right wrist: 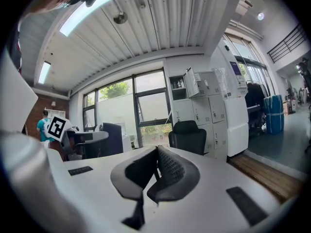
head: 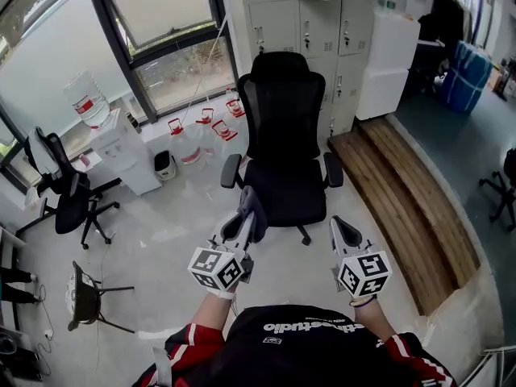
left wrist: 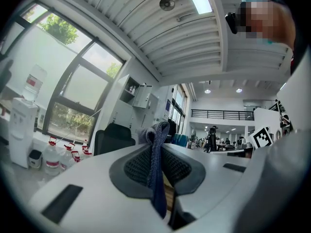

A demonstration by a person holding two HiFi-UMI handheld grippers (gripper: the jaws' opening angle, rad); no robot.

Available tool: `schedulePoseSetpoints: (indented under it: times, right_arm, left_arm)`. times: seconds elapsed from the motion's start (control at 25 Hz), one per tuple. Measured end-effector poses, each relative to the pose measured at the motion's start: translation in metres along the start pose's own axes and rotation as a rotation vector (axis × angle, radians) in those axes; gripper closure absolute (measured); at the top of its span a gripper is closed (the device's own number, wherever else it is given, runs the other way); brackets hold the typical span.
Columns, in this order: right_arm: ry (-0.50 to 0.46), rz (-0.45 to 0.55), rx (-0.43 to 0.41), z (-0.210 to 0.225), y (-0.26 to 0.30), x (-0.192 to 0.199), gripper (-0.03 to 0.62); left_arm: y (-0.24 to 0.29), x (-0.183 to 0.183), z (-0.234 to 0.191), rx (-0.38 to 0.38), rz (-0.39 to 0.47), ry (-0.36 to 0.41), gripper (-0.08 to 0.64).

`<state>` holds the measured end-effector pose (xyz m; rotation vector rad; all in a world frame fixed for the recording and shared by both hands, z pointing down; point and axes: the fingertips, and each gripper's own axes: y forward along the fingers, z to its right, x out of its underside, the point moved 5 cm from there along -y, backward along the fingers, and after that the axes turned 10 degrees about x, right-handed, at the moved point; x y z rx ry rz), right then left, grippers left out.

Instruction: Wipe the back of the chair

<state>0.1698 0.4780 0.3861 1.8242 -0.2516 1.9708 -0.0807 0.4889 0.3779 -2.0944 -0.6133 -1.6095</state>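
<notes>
While you stand on the pale floor of an office, tall windows fill the far wall on your left and pale lockers fill it on your right. A low wooden platform runs along the right side.

At the middle of the floor stands the black office chair, the thing you are to clean. Its seat faces you, and its tall backrest rises on the far side, towards the windows and lockers. A white water dispenser stands well to its left.

Both of your tools are held low in front of your body, short of the chair. Your left claw is clamped on a grey-blue cloth, which is pinched flat between the pads and pokes out past the tips. Your right claw has its pads pressed together with nothing between them.

As far as the pictures show, the job has not begun. The cloth is in your grip, which is the only part ready. It is well apart from the backrest, so, by my judgement, the reach to the backrest and all of the wiping are left to do.
</notes>
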Motion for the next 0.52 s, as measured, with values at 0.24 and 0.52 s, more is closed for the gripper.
schedulePoseSetpoints:
  times: [0.24,0.52]
  right_arm:
    - [0.006,0.002,-0.002,-0.0021,-0.0051,0.0023,0.581]
    - [0.006,0.011,-0.009,-0.0019,-0.0058,0.0000,0.581]
  left_arm:
    - [-0.0040,0.0017,0.0016,-0.003,-0.006,-0.004,0.503]
    - [-0.0001,0.0019,0.0059,0.010,-0.004,-0.009,0.503]
